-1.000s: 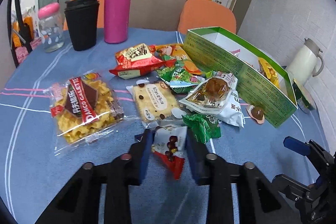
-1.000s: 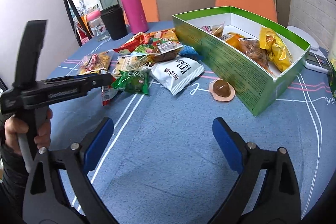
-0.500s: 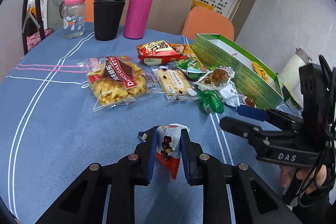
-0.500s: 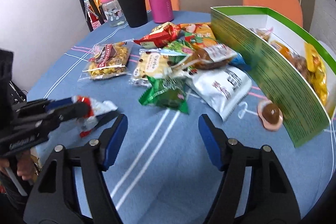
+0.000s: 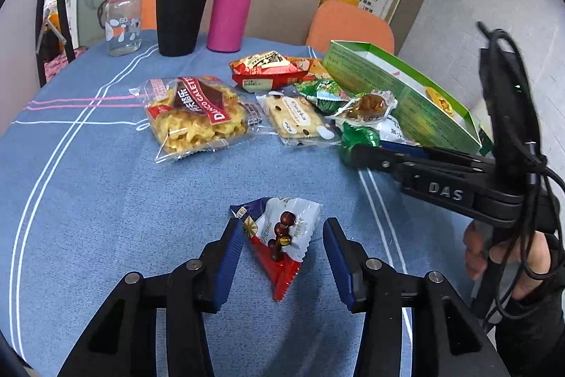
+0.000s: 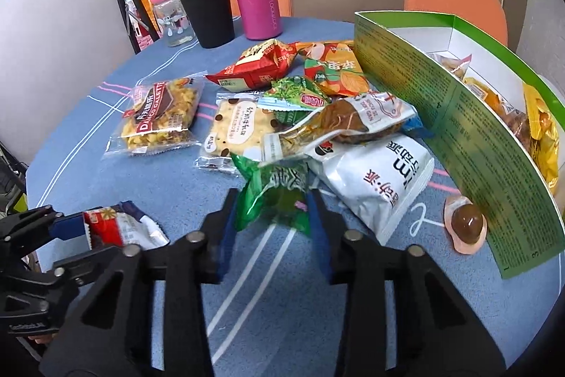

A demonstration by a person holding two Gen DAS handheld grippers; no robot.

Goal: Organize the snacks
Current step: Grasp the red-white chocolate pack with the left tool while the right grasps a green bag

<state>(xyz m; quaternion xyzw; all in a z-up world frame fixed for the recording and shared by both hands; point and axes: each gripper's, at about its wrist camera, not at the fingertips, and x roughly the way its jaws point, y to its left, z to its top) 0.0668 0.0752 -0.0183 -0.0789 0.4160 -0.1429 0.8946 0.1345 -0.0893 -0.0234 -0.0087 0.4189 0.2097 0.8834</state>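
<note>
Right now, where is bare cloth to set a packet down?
Free: blue tablecloth left of the red-white chestnut packet, before the yellow biscuit bag. Crowded: pile beside the green cardboard box.

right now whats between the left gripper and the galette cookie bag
Mostly bare blue tablecloth. Only the red-and-white snack packet sits between the left gripper's open fingers; beyond it nothing reaches the galette bag, seen in the left wrist view.
</note>
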